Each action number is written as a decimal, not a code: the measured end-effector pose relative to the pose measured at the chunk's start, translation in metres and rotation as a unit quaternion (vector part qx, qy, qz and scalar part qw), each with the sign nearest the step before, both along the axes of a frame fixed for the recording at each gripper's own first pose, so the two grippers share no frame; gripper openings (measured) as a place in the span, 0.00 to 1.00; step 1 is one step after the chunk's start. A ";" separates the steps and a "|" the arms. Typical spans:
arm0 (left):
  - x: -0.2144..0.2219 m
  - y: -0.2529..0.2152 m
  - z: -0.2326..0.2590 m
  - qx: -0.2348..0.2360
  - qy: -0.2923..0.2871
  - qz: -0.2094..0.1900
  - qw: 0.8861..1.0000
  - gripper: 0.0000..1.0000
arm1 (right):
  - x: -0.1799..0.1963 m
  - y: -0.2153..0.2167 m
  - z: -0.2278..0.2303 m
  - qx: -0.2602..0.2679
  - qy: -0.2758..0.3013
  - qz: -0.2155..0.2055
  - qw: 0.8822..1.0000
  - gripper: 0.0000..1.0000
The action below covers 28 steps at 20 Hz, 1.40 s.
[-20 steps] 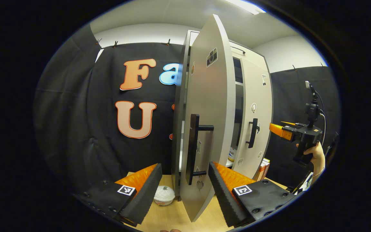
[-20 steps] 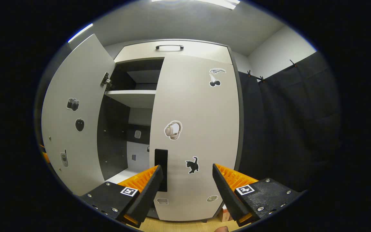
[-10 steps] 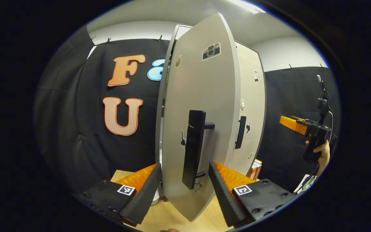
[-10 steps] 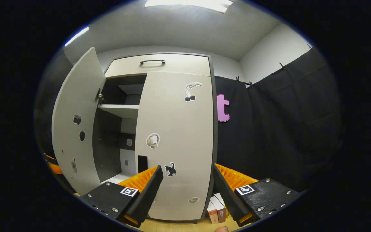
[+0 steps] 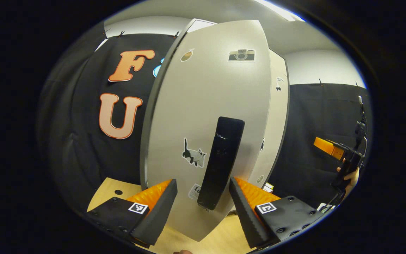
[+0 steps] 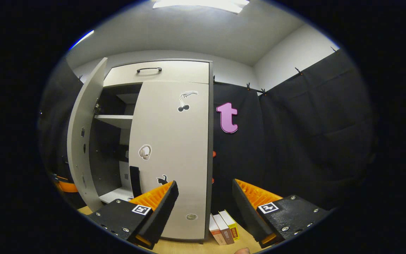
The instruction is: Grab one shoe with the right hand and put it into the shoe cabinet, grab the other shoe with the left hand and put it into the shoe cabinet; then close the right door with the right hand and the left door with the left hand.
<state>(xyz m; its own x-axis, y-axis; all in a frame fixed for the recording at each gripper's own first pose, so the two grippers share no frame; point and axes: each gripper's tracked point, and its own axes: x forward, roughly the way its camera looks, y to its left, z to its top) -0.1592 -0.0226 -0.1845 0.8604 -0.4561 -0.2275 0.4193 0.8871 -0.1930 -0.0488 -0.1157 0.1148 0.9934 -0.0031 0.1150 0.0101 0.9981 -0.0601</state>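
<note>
The left door (image 5: 206,98) of the grey shoe cabinet, with camera and cat stickers, stands partly open right in front of my left gripper (image 5: 203,203). That gripper is open, its fingers on either side of the lower end of the door's black handle (image 5: 222,158), not pressing it. In the right gripper view the cabinet (image 6: 174,70) has its right door (image 6: 174,141) flush and its left door (image 6: 83,141) ajar, dark shelves showing between them. My right gripper (image 6: 204,204) is open and empty, a stretch back from the cabinet's right edge.
Three books (image 6: 224,229) stand on the wooden floor (image 5: 111,190) beside the cabinet's right foot. Black cloth walls close in behind and to the right. A hand (image 5: 351,178) holds the right gripper (image 5: 324,146) far right in the left gripper view.
The left door has swung well toward shut with my left gripper following its handle. My right gripper has backed off and turned right, away from the right door.
</note>
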 end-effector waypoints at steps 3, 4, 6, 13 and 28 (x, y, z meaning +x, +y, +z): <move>0.027 -0.017 -0.009 0.010 0.001 0.012 1.000 0.96 | -0.002 -0.022 -0.001 0.000 0.001 -0.019 1.000 0.95; 0.035 -0.022 -0.012 0.012 0.001 0.015 1.000 0.94 | -0.002 -0.031 -0.002 0.001 0.003 -0.025 1.000 0.94; 0.042 -0.031 -0.020 0.017 0.002 0.029 0.999 0.99 | -0.005 -0.045 -0.003 0.004 0.006 -0.036 0.999 0.94; 0.065 -0.050 -0.020 0.049 -0.025 0.063 0.996 0.97 | -0.011 -0.079 -0.004 0.003 0.008 -0.061 0.998 0.94; 0.090 -0.070 -0.016 0.112 -0.044 0.118 0.986 0.97 | 0.006 -0.056 -0.010 -0.002 0.033 -0.010 0.999 0.94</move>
